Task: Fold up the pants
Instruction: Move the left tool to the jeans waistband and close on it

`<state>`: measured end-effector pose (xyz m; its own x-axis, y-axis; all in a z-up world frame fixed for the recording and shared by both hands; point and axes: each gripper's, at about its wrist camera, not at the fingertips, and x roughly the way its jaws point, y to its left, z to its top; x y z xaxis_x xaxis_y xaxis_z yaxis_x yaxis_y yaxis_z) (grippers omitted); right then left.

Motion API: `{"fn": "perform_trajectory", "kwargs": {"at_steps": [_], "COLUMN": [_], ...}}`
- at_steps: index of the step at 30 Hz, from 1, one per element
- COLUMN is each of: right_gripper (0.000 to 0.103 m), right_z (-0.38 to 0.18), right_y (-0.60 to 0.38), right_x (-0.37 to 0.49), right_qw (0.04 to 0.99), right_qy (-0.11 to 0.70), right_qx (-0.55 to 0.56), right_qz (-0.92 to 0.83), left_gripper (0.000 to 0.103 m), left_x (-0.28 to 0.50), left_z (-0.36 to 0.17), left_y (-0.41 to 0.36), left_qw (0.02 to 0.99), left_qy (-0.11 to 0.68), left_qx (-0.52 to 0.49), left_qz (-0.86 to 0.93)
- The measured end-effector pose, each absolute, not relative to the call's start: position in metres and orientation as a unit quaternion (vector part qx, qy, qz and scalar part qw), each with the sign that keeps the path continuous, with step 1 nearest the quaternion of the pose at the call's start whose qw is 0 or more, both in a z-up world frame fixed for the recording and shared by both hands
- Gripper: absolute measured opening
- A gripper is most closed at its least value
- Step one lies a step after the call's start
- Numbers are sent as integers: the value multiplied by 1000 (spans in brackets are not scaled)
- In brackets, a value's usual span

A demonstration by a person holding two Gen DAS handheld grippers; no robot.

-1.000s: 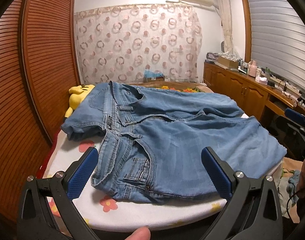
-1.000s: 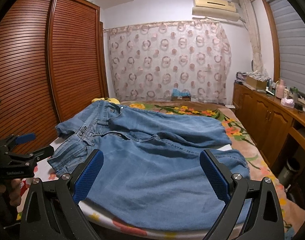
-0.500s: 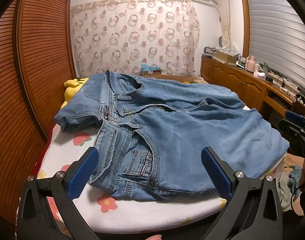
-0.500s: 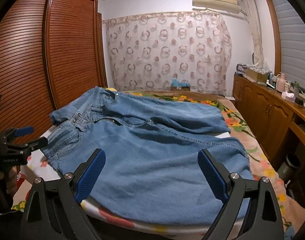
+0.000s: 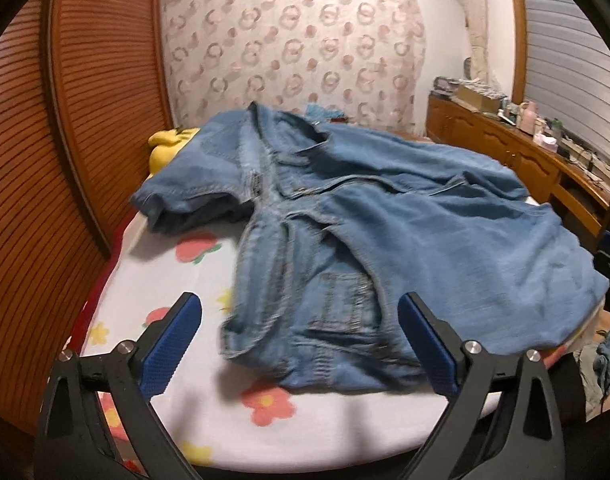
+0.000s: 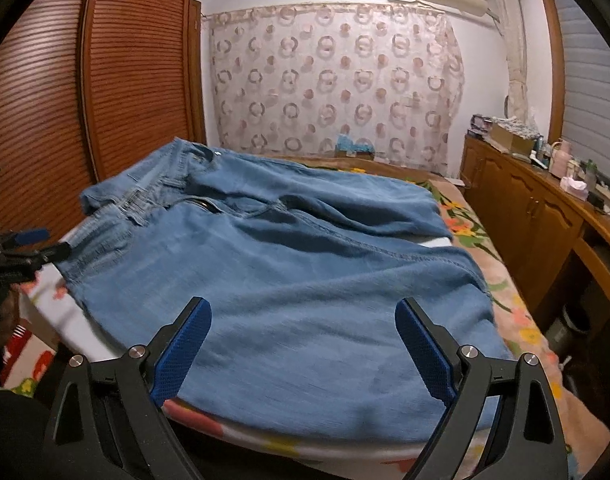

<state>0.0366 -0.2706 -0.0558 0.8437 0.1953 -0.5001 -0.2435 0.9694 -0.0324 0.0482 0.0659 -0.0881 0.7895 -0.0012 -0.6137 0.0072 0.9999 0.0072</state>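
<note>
Moved both my tongs nearer the jeans (image 5: 405, 240) | left gripper (image 5: 301, 340) wide, empty; right gripper (image 6: 303, 350) wide, empty | jeans spread flat on bed (image 5: 165, 280), waistband left

Light-blue denim pants (image 5: 405, 240) (image 6: 305, 280) are lying spread across the flowered bed, covering most of it. The waistband is sitting at the left, with a back pocket and belt loops showing at the near left corner. The legs are running to the right, the far one lying partly under the near one. The near edge is draping over the bed's edge.
</note>
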Motion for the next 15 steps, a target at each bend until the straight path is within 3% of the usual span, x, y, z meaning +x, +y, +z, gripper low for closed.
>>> {"fn": "perform_trajectory", "kwargs": {"at_steps": [4,15], "right_gripper": [94,94], "right_z": [-57,-55], "right_y": [-270,-279], "right_x": [38,30], "right_qw": [960,960], "right_qy": [257,271], "right_qx": [-48,-46], "right_qz": [100,54], "left_gripper": [92,59], "left_x": [50,54], "left_z": [-96,-103], "left_y": [81,111], "left_qw": [942,936], "left_qy": [335,350], "left_qx": [0,-10], "left_qz": [1,8]}}
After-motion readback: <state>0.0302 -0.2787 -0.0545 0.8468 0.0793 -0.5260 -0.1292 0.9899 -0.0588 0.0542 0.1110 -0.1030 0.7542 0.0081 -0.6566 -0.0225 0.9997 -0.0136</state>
